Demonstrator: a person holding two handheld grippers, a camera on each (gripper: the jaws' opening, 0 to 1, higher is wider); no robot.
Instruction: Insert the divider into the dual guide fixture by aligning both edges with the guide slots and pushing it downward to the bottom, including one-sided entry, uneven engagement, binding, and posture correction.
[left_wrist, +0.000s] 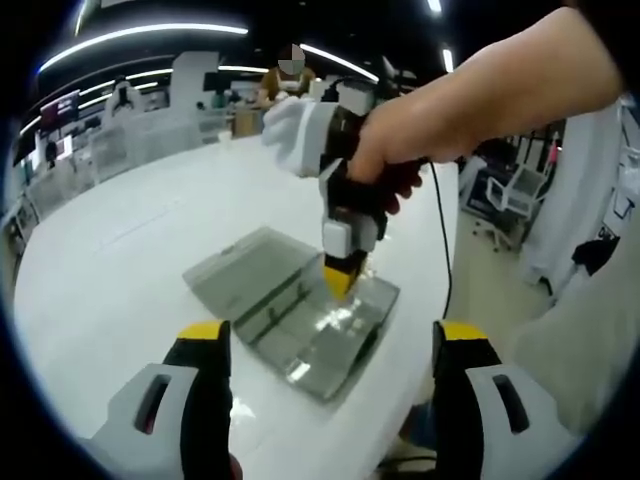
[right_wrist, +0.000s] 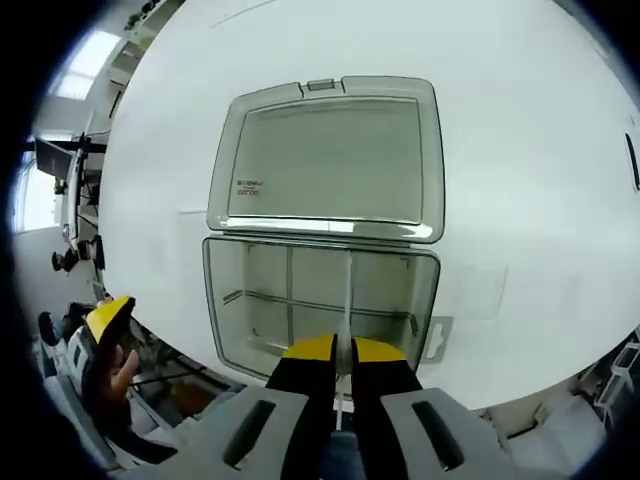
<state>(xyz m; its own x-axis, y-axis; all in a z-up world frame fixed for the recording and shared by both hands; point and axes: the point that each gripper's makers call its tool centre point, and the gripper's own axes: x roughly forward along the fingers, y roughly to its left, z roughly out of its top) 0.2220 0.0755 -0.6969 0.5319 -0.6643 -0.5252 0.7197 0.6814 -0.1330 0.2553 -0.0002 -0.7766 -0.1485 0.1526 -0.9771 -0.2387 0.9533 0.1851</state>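
On my right gripper view, the right tool (right_wrist: 342, 352) has its yellow-tipped jaws pinched nearly together on the thin clear divider (right_wrist: 348, 300), which runs toward 12 o'clock inside the open clear fixture box (right_wrist: 225, 300). The hinged lid (right_wrist: 330, 160) lies flat on the white counter (right_wrist: 520, 120) at 12 o'clock from the tray. The left tool shows at 9 o'clock. In my left gripper view, the left tool (left_wrist: 330, 345) hangs with jaws wide apart, holding nothing, just short of the box (left_wrist: 300, 315). A hand (left_wrist: 420, 140) holds the right tool (left_wrist: 340, 278) upright, its tips down in the tray.
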